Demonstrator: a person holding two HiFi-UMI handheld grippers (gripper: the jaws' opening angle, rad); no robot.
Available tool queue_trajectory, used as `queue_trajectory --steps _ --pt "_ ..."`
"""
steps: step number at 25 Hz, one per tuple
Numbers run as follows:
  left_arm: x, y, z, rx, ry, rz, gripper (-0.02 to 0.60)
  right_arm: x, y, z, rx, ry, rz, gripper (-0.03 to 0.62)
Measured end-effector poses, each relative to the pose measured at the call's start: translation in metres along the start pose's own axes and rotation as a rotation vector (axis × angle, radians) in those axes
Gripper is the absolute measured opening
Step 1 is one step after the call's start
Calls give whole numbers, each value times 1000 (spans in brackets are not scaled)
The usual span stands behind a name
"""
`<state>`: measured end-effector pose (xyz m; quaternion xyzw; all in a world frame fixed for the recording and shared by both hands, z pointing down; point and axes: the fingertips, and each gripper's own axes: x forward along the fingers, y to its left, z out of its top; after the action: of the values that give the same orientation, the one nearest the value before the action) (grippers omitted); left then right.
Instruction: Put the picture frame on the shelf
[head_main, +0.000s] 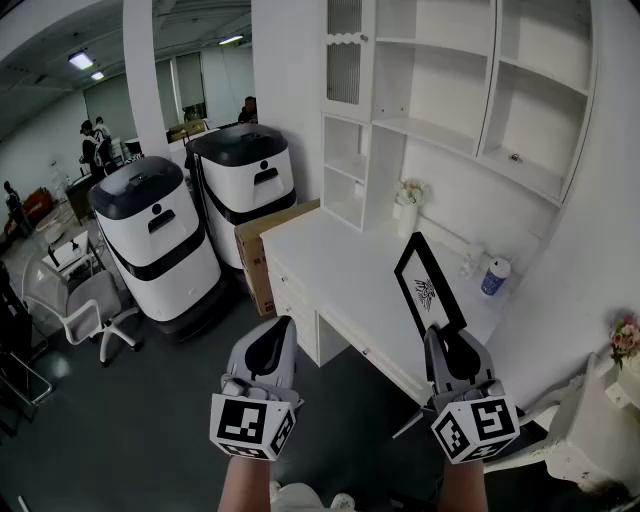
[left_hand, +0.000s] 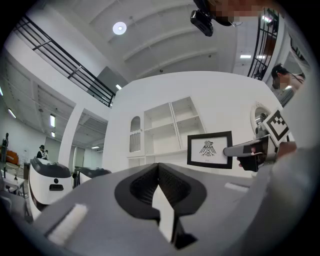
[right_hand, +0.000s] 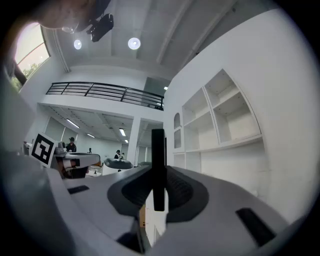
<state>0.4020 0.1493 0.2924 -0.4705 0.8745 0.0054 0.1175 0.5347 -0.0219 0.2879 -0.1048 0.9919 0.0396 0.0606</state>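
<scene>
Right tongs (head_main: 441, 338) are clamped on the lower edge of the picture frame (head_main: 428, 283), holding it upright in the air over the front edge of the white tabletop (head_main: 330, 262). Seen along the jaws, the frame stands edge-on between the pads. Left tongs (head_main: 268, 348) are pressed together with nothing between them, out beyond the tabletop's front edge. The shelf (head_main: 440, 135) rises from the tabletop's back edge. A small vase of flowers (head_main: 408, 208) stands at its foot, and a blue-and-white container (head_main: 494, 277) stands toward the right end.
</scene>
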Motion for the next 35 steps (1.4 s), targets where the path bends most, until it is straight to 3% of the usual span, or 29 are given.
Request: queue_trajectory --steps 6,13,26,35 --pt "11 -14 5 21 -18 -21 9 -3 -9 8 -44 -5 0 77" --pt "28 9 2 22 -23 -33 9 20 -6 -1 -22 -8 -22 77" --pt "115 135 -21 -6 -50 -79 9 171 33 -2 -35 -8 -19 77" --pt "171 217 -39 -6 -67 -134 9 264 57 -10 -39 -13 -78 77"
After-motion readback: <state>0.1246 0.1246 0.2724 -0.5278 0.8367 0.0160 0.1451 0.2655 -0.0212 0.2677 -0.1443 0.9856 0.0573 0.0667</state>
